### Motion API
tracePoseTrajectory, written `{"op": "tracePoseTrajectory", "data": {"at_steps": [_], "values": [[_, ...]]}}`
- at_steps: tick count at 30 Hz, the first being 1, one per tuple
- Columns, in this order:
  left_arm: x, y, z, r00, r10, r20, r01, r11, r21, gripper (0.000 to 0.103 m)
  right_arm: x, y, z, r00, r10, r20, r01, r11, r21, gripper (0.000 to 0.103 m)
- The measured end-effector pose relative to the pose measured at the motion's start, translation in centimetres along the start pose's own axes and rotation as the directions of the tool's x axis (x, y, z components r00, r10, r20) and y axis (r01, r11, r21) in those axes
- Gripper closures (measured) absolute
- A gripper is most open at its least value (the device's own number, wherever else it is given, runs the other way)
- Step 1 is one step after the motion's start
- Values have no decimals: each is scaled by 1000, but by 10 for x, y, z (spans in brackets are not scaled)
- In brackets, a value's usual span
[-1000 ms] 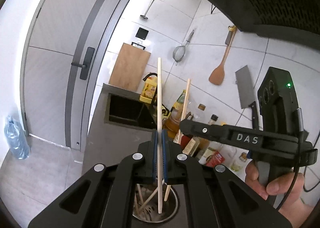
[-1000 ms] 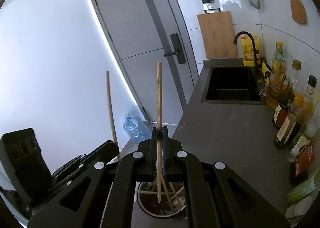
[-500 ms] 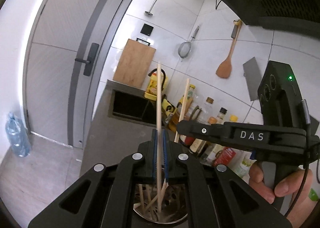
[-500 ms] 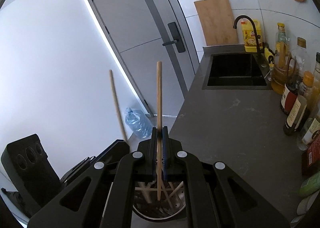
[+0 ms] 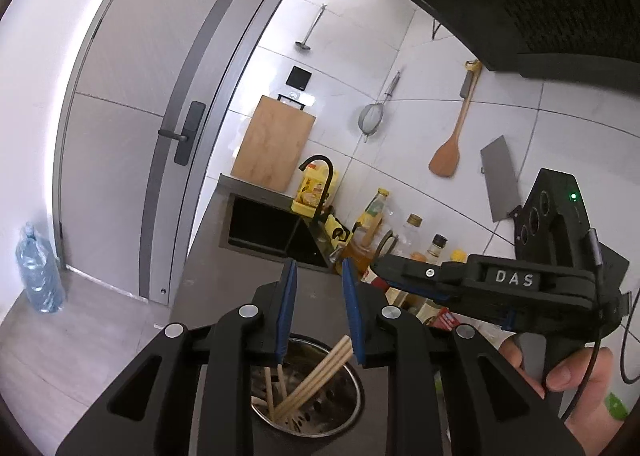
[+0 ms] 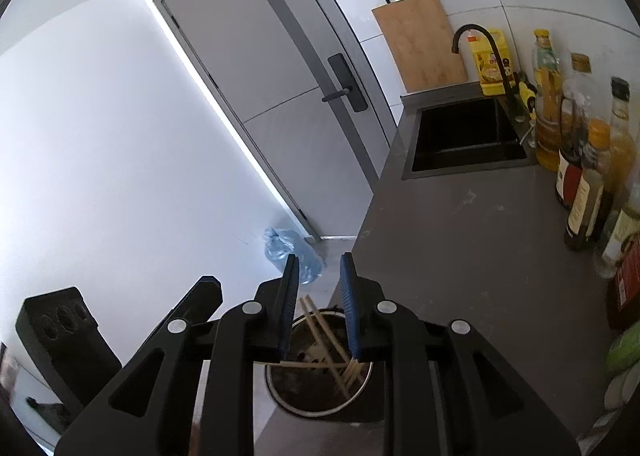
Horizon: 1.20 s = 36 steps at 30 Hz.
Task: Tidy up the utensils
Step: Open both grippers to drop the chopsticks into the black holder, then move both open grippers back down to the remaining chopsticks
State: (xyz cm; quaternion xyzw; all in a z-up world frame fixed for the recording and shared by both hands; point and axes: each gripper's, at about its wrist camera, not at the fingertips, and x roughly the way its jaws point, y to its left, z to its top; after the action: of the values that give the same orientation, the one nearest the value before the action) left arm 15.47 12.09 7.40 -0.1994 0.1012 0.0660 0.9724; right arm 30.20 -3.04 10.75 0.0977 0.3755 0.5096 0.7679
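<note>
Chopsticks [image 5: 316, 380] dropped — both jaws parted

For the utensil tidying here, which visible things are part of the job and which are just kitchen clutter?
Job:
- chopsticks, leaning loose in the holder
- metal holder
- left gripper and right gripper, jaws just opened, nothing between them

Lying about:
- bottles
- cutting board
- black sink
- hanging wooden spatula

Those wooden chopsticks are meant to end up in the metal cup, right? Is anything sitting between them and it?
Nothing visible blocks them: the chopsticks already lean inside the metal cup. The left gripper and right gripper have just been opening, with no stick pressed between their pads, and both hover right above the cup's rim.
</note>
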Motion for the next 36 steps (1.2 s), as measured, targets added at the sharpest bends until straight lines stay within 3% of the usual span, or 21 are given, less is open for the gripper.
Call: {"op": "tracePoseTrajectory", "data": {"at_steps": [10, 15, 18, 22, 23, 25, 28, 31, 36], "values": [[-37, -27, 3, 998, 48, -30, -47, 998, 40, 80, -47, 7, -25, 994, 113, -1, -112, 990, 89, 70], [-61, -44, 1, 996, 77, -37, -74, 994, 75, 66, -67, 6, -41, 991, 135, -4, -134, 984, 114, 64], [-75, -52, 0, 994, 98, -45, -93, 991, 97, 56, -84, 1, -51, 990, 144, 14, -144, 979, 144, 50], [-90, -56, 0, 990, 124, -70, -119, 990, 78, 37, -98, -3, -64, 989, 146, 7, -145, 977, 155, 28], [-93, -57, -1, 988, 132, -76, -127, 989, 72, 26, -101, -4, -68, 989, 151, 3, -149, 976, 160, 26], [-99, -57, -3, 982, 162, -95, -157, 986, 59, 14, -108, -6, -75, 989, 149, -10, -145, 974, 176, 19], [-104, -58, -6, 971, 181, -155, -175, 983, 50, 7, -123, -9, -87, 987, 160, -5, -156, 971, 183, 12], [-109, -53, -6, 964, 152, -218, -154, 988, 11, 7, -131, -12, -97, 989, 145, -24, -139, 975, 174, 7], [-117, -52, -11, 955, 127, -268, -127, 992, 20, 7, -137, -15, -119, 990, 125, -70, -109, 974, 196, 7]]}}
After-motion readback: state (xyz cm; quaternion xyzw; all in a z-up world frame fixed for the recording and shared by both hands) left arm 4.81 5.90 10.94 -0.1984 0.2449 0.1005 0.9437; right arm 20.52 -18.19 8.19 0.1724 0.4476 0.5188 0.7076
